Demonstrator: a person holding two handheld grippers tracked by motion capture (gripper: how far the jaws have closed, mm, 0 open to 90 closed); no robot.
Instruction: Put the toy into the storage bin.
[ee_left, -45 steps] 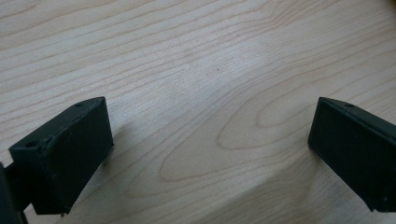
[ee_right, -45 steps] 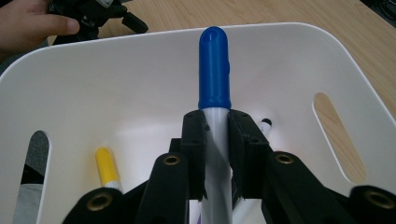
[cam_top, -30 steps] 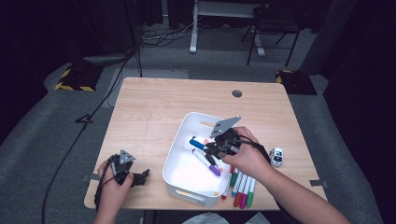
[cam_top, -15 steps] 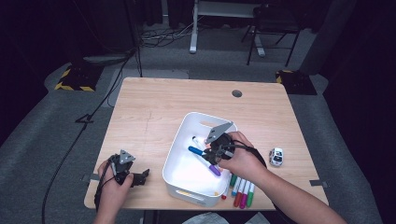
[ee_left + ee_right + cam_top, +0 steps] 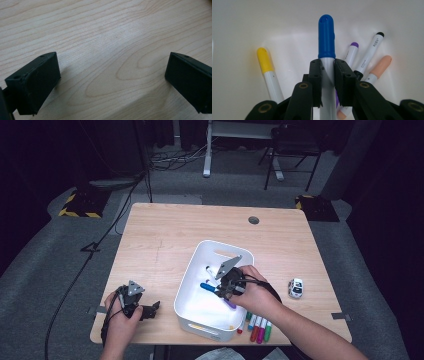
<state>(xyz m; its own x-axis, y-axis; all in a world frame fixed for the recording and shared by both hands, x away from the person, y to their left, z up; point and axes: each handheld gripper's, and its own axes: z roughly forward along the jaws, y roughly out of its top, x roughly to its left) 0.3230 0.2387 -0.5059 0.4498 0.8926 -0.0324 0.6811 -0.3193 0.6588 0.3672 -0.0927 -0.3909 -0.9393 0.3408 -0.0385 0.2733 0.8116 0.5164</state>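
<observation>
The tabletop (image 5: 105, 37) is pale wood with plain grain and a smooth, low-sheen finish. The white bin (image 5: 197, 290) looks like glossy plastic (light glares off its floor). The blue-capped marker (image 5: 326, 37) has a shiny moulded cap and smooth white barrel. Both pairs of tongs (image 5: 327, 82) are matt black plastic, faintly textured.

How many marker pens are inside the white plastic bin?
5: the blue-capped marker clamped in the right gripper's jaws, with the yellow-capped, purple-capped, black-tipped and peach-capped markers lying below. More may be hidden behind the gripper.
</observation>
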